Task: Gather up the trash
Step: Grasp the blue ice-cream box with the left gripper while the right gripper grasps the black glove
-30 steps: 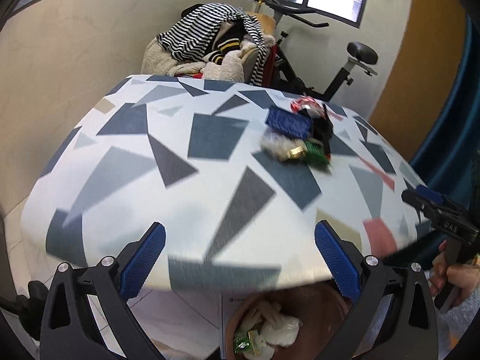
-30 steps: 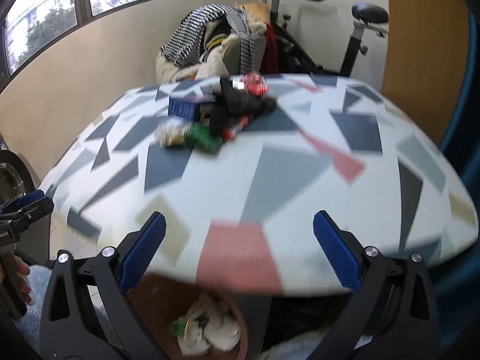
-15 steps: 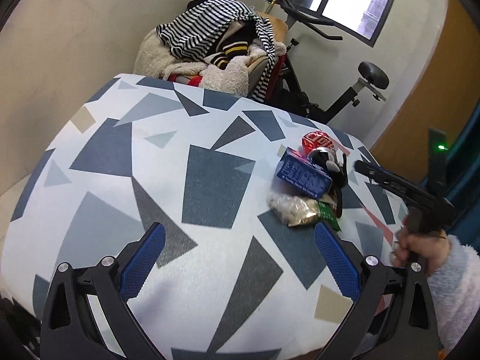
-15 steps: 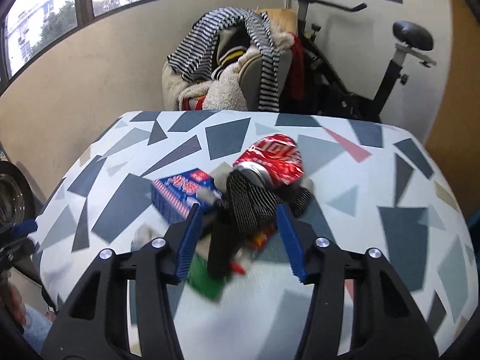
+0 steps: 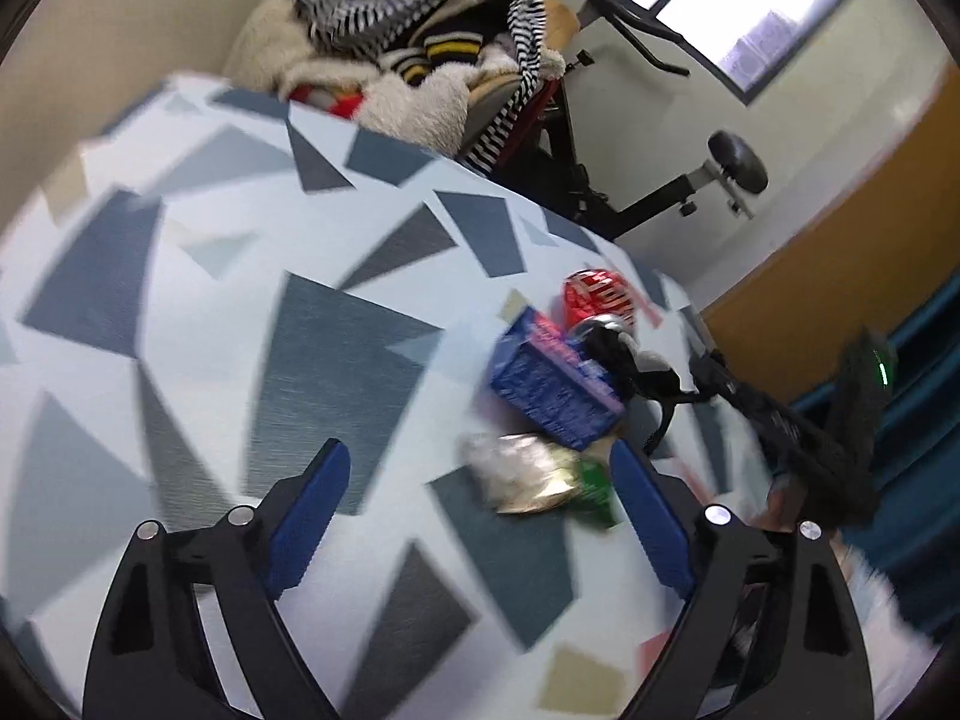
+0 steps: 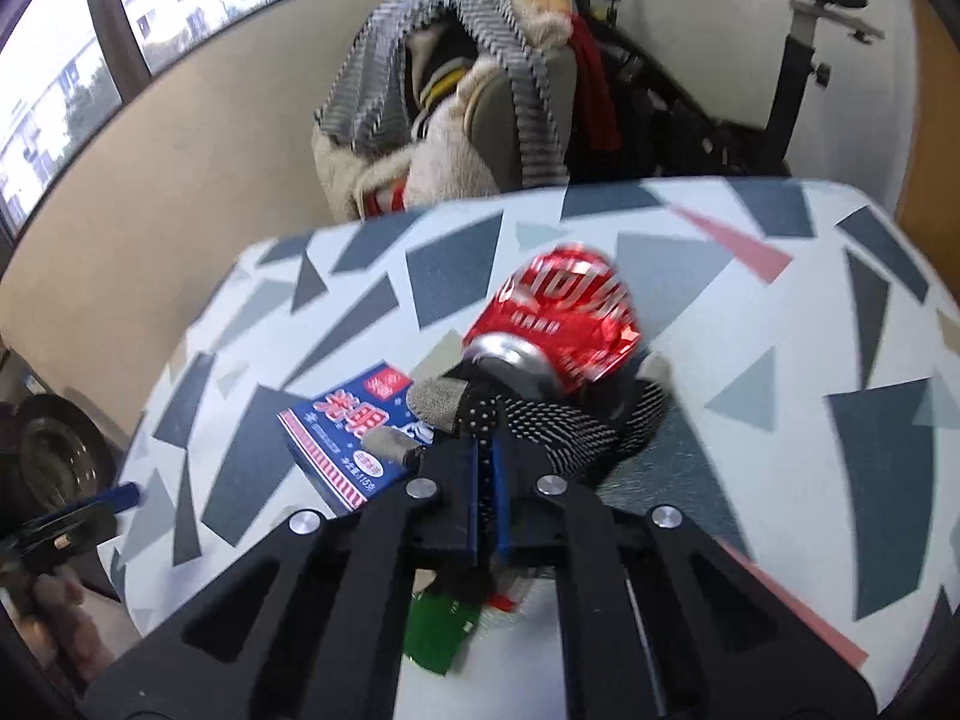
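Right claw (image 6: 487,474): fingers pressed nearly together, pinching a black knitted glove with white dots and grey fingertips (image 6: 540,420) that lies on the table with a white, grey and blue geometric cloth (image 6: 780,312). Directly ahead of this claw, touching the glove, lies a crushed red drink can (image 6: 558,318); to its left, a blue printed cardboard box (image 6: 354,438); beneath it, a green wrapper (image 6: 435,630). Left claw (image 5: 474,516): fingers wide apart, holding nothing, hovering over the table with a crinkled clear-and-gold wrapper (image 5: 522,474) just ahead between its fingertips and the box beyond. Judgement: the step is lifting the glove clear; raising it straight up, slowly, should keep the can and box from being dragged along.
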A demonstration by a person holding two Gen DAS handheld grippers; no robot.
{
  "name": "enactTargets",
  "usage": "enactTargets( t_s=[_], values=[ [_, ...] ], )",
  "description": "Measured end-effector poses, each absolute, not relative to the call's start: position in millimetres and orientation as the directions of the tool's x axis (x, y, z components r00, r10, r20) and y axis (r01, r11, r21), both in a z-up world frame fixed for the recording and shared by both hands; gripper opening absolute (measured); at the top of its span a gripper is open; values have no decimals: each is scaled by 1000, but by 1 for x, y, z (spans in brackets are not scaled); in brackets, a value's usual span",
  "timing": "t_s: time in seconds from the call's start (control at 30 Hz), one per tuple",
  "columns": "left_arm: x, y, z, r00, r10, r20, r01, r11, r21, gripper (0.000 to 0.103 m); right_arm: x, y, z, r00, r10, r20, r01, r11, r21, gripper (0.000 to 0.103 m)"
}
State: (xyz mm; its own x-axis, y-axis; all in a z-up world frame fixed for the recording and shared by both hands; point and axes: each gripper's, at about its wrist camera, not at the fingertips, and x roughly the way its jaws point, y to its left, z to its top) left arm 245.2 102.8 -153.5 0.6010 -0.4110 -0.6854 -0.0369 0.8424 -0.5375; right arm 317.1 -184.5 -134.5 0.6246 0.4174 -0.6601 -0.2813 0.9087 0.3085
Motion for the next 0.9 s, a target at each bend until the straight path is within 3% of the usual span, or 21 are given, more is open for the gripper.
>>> enactTargets(
  t_s=[0.07,0.2,0.5,0.53,0.63,0.77,0.9],
  values=[
    [258,105,-158,595,-488,-638,-70,759,-647,86,310,-195,-123,659,411,-630,-274,911,308,8],
    [285,99,-168,572,-569,-591,-137,644,-753,86,284,-216,-91,747,387,-540,-278,920,275,8],
    [331,81,-201,519,-604,-604,-249,569,-784,84,256,-249,-54,817,334,-470,-267,941,205,8],
    [335,79,-206,509,-599,-618,-260,578,-774,82,250,-254,-51,819,330,-469,-265,943,202,8],
    [342,72,-219,480,-578,-660,-294,603,-742,64,241,-262,-47,828,320,-461,-258,946,195,8],
    [346,65,-234,462,-602,-651,-318,572,-756,50,228,-265,-48,835,291,-467,-247,957,153,8],
    [346,58,-223,489,-583,-649,-256,615,-746,46,221,-269,-53,821,284,-495,-245,959,142,8]
  ],
)
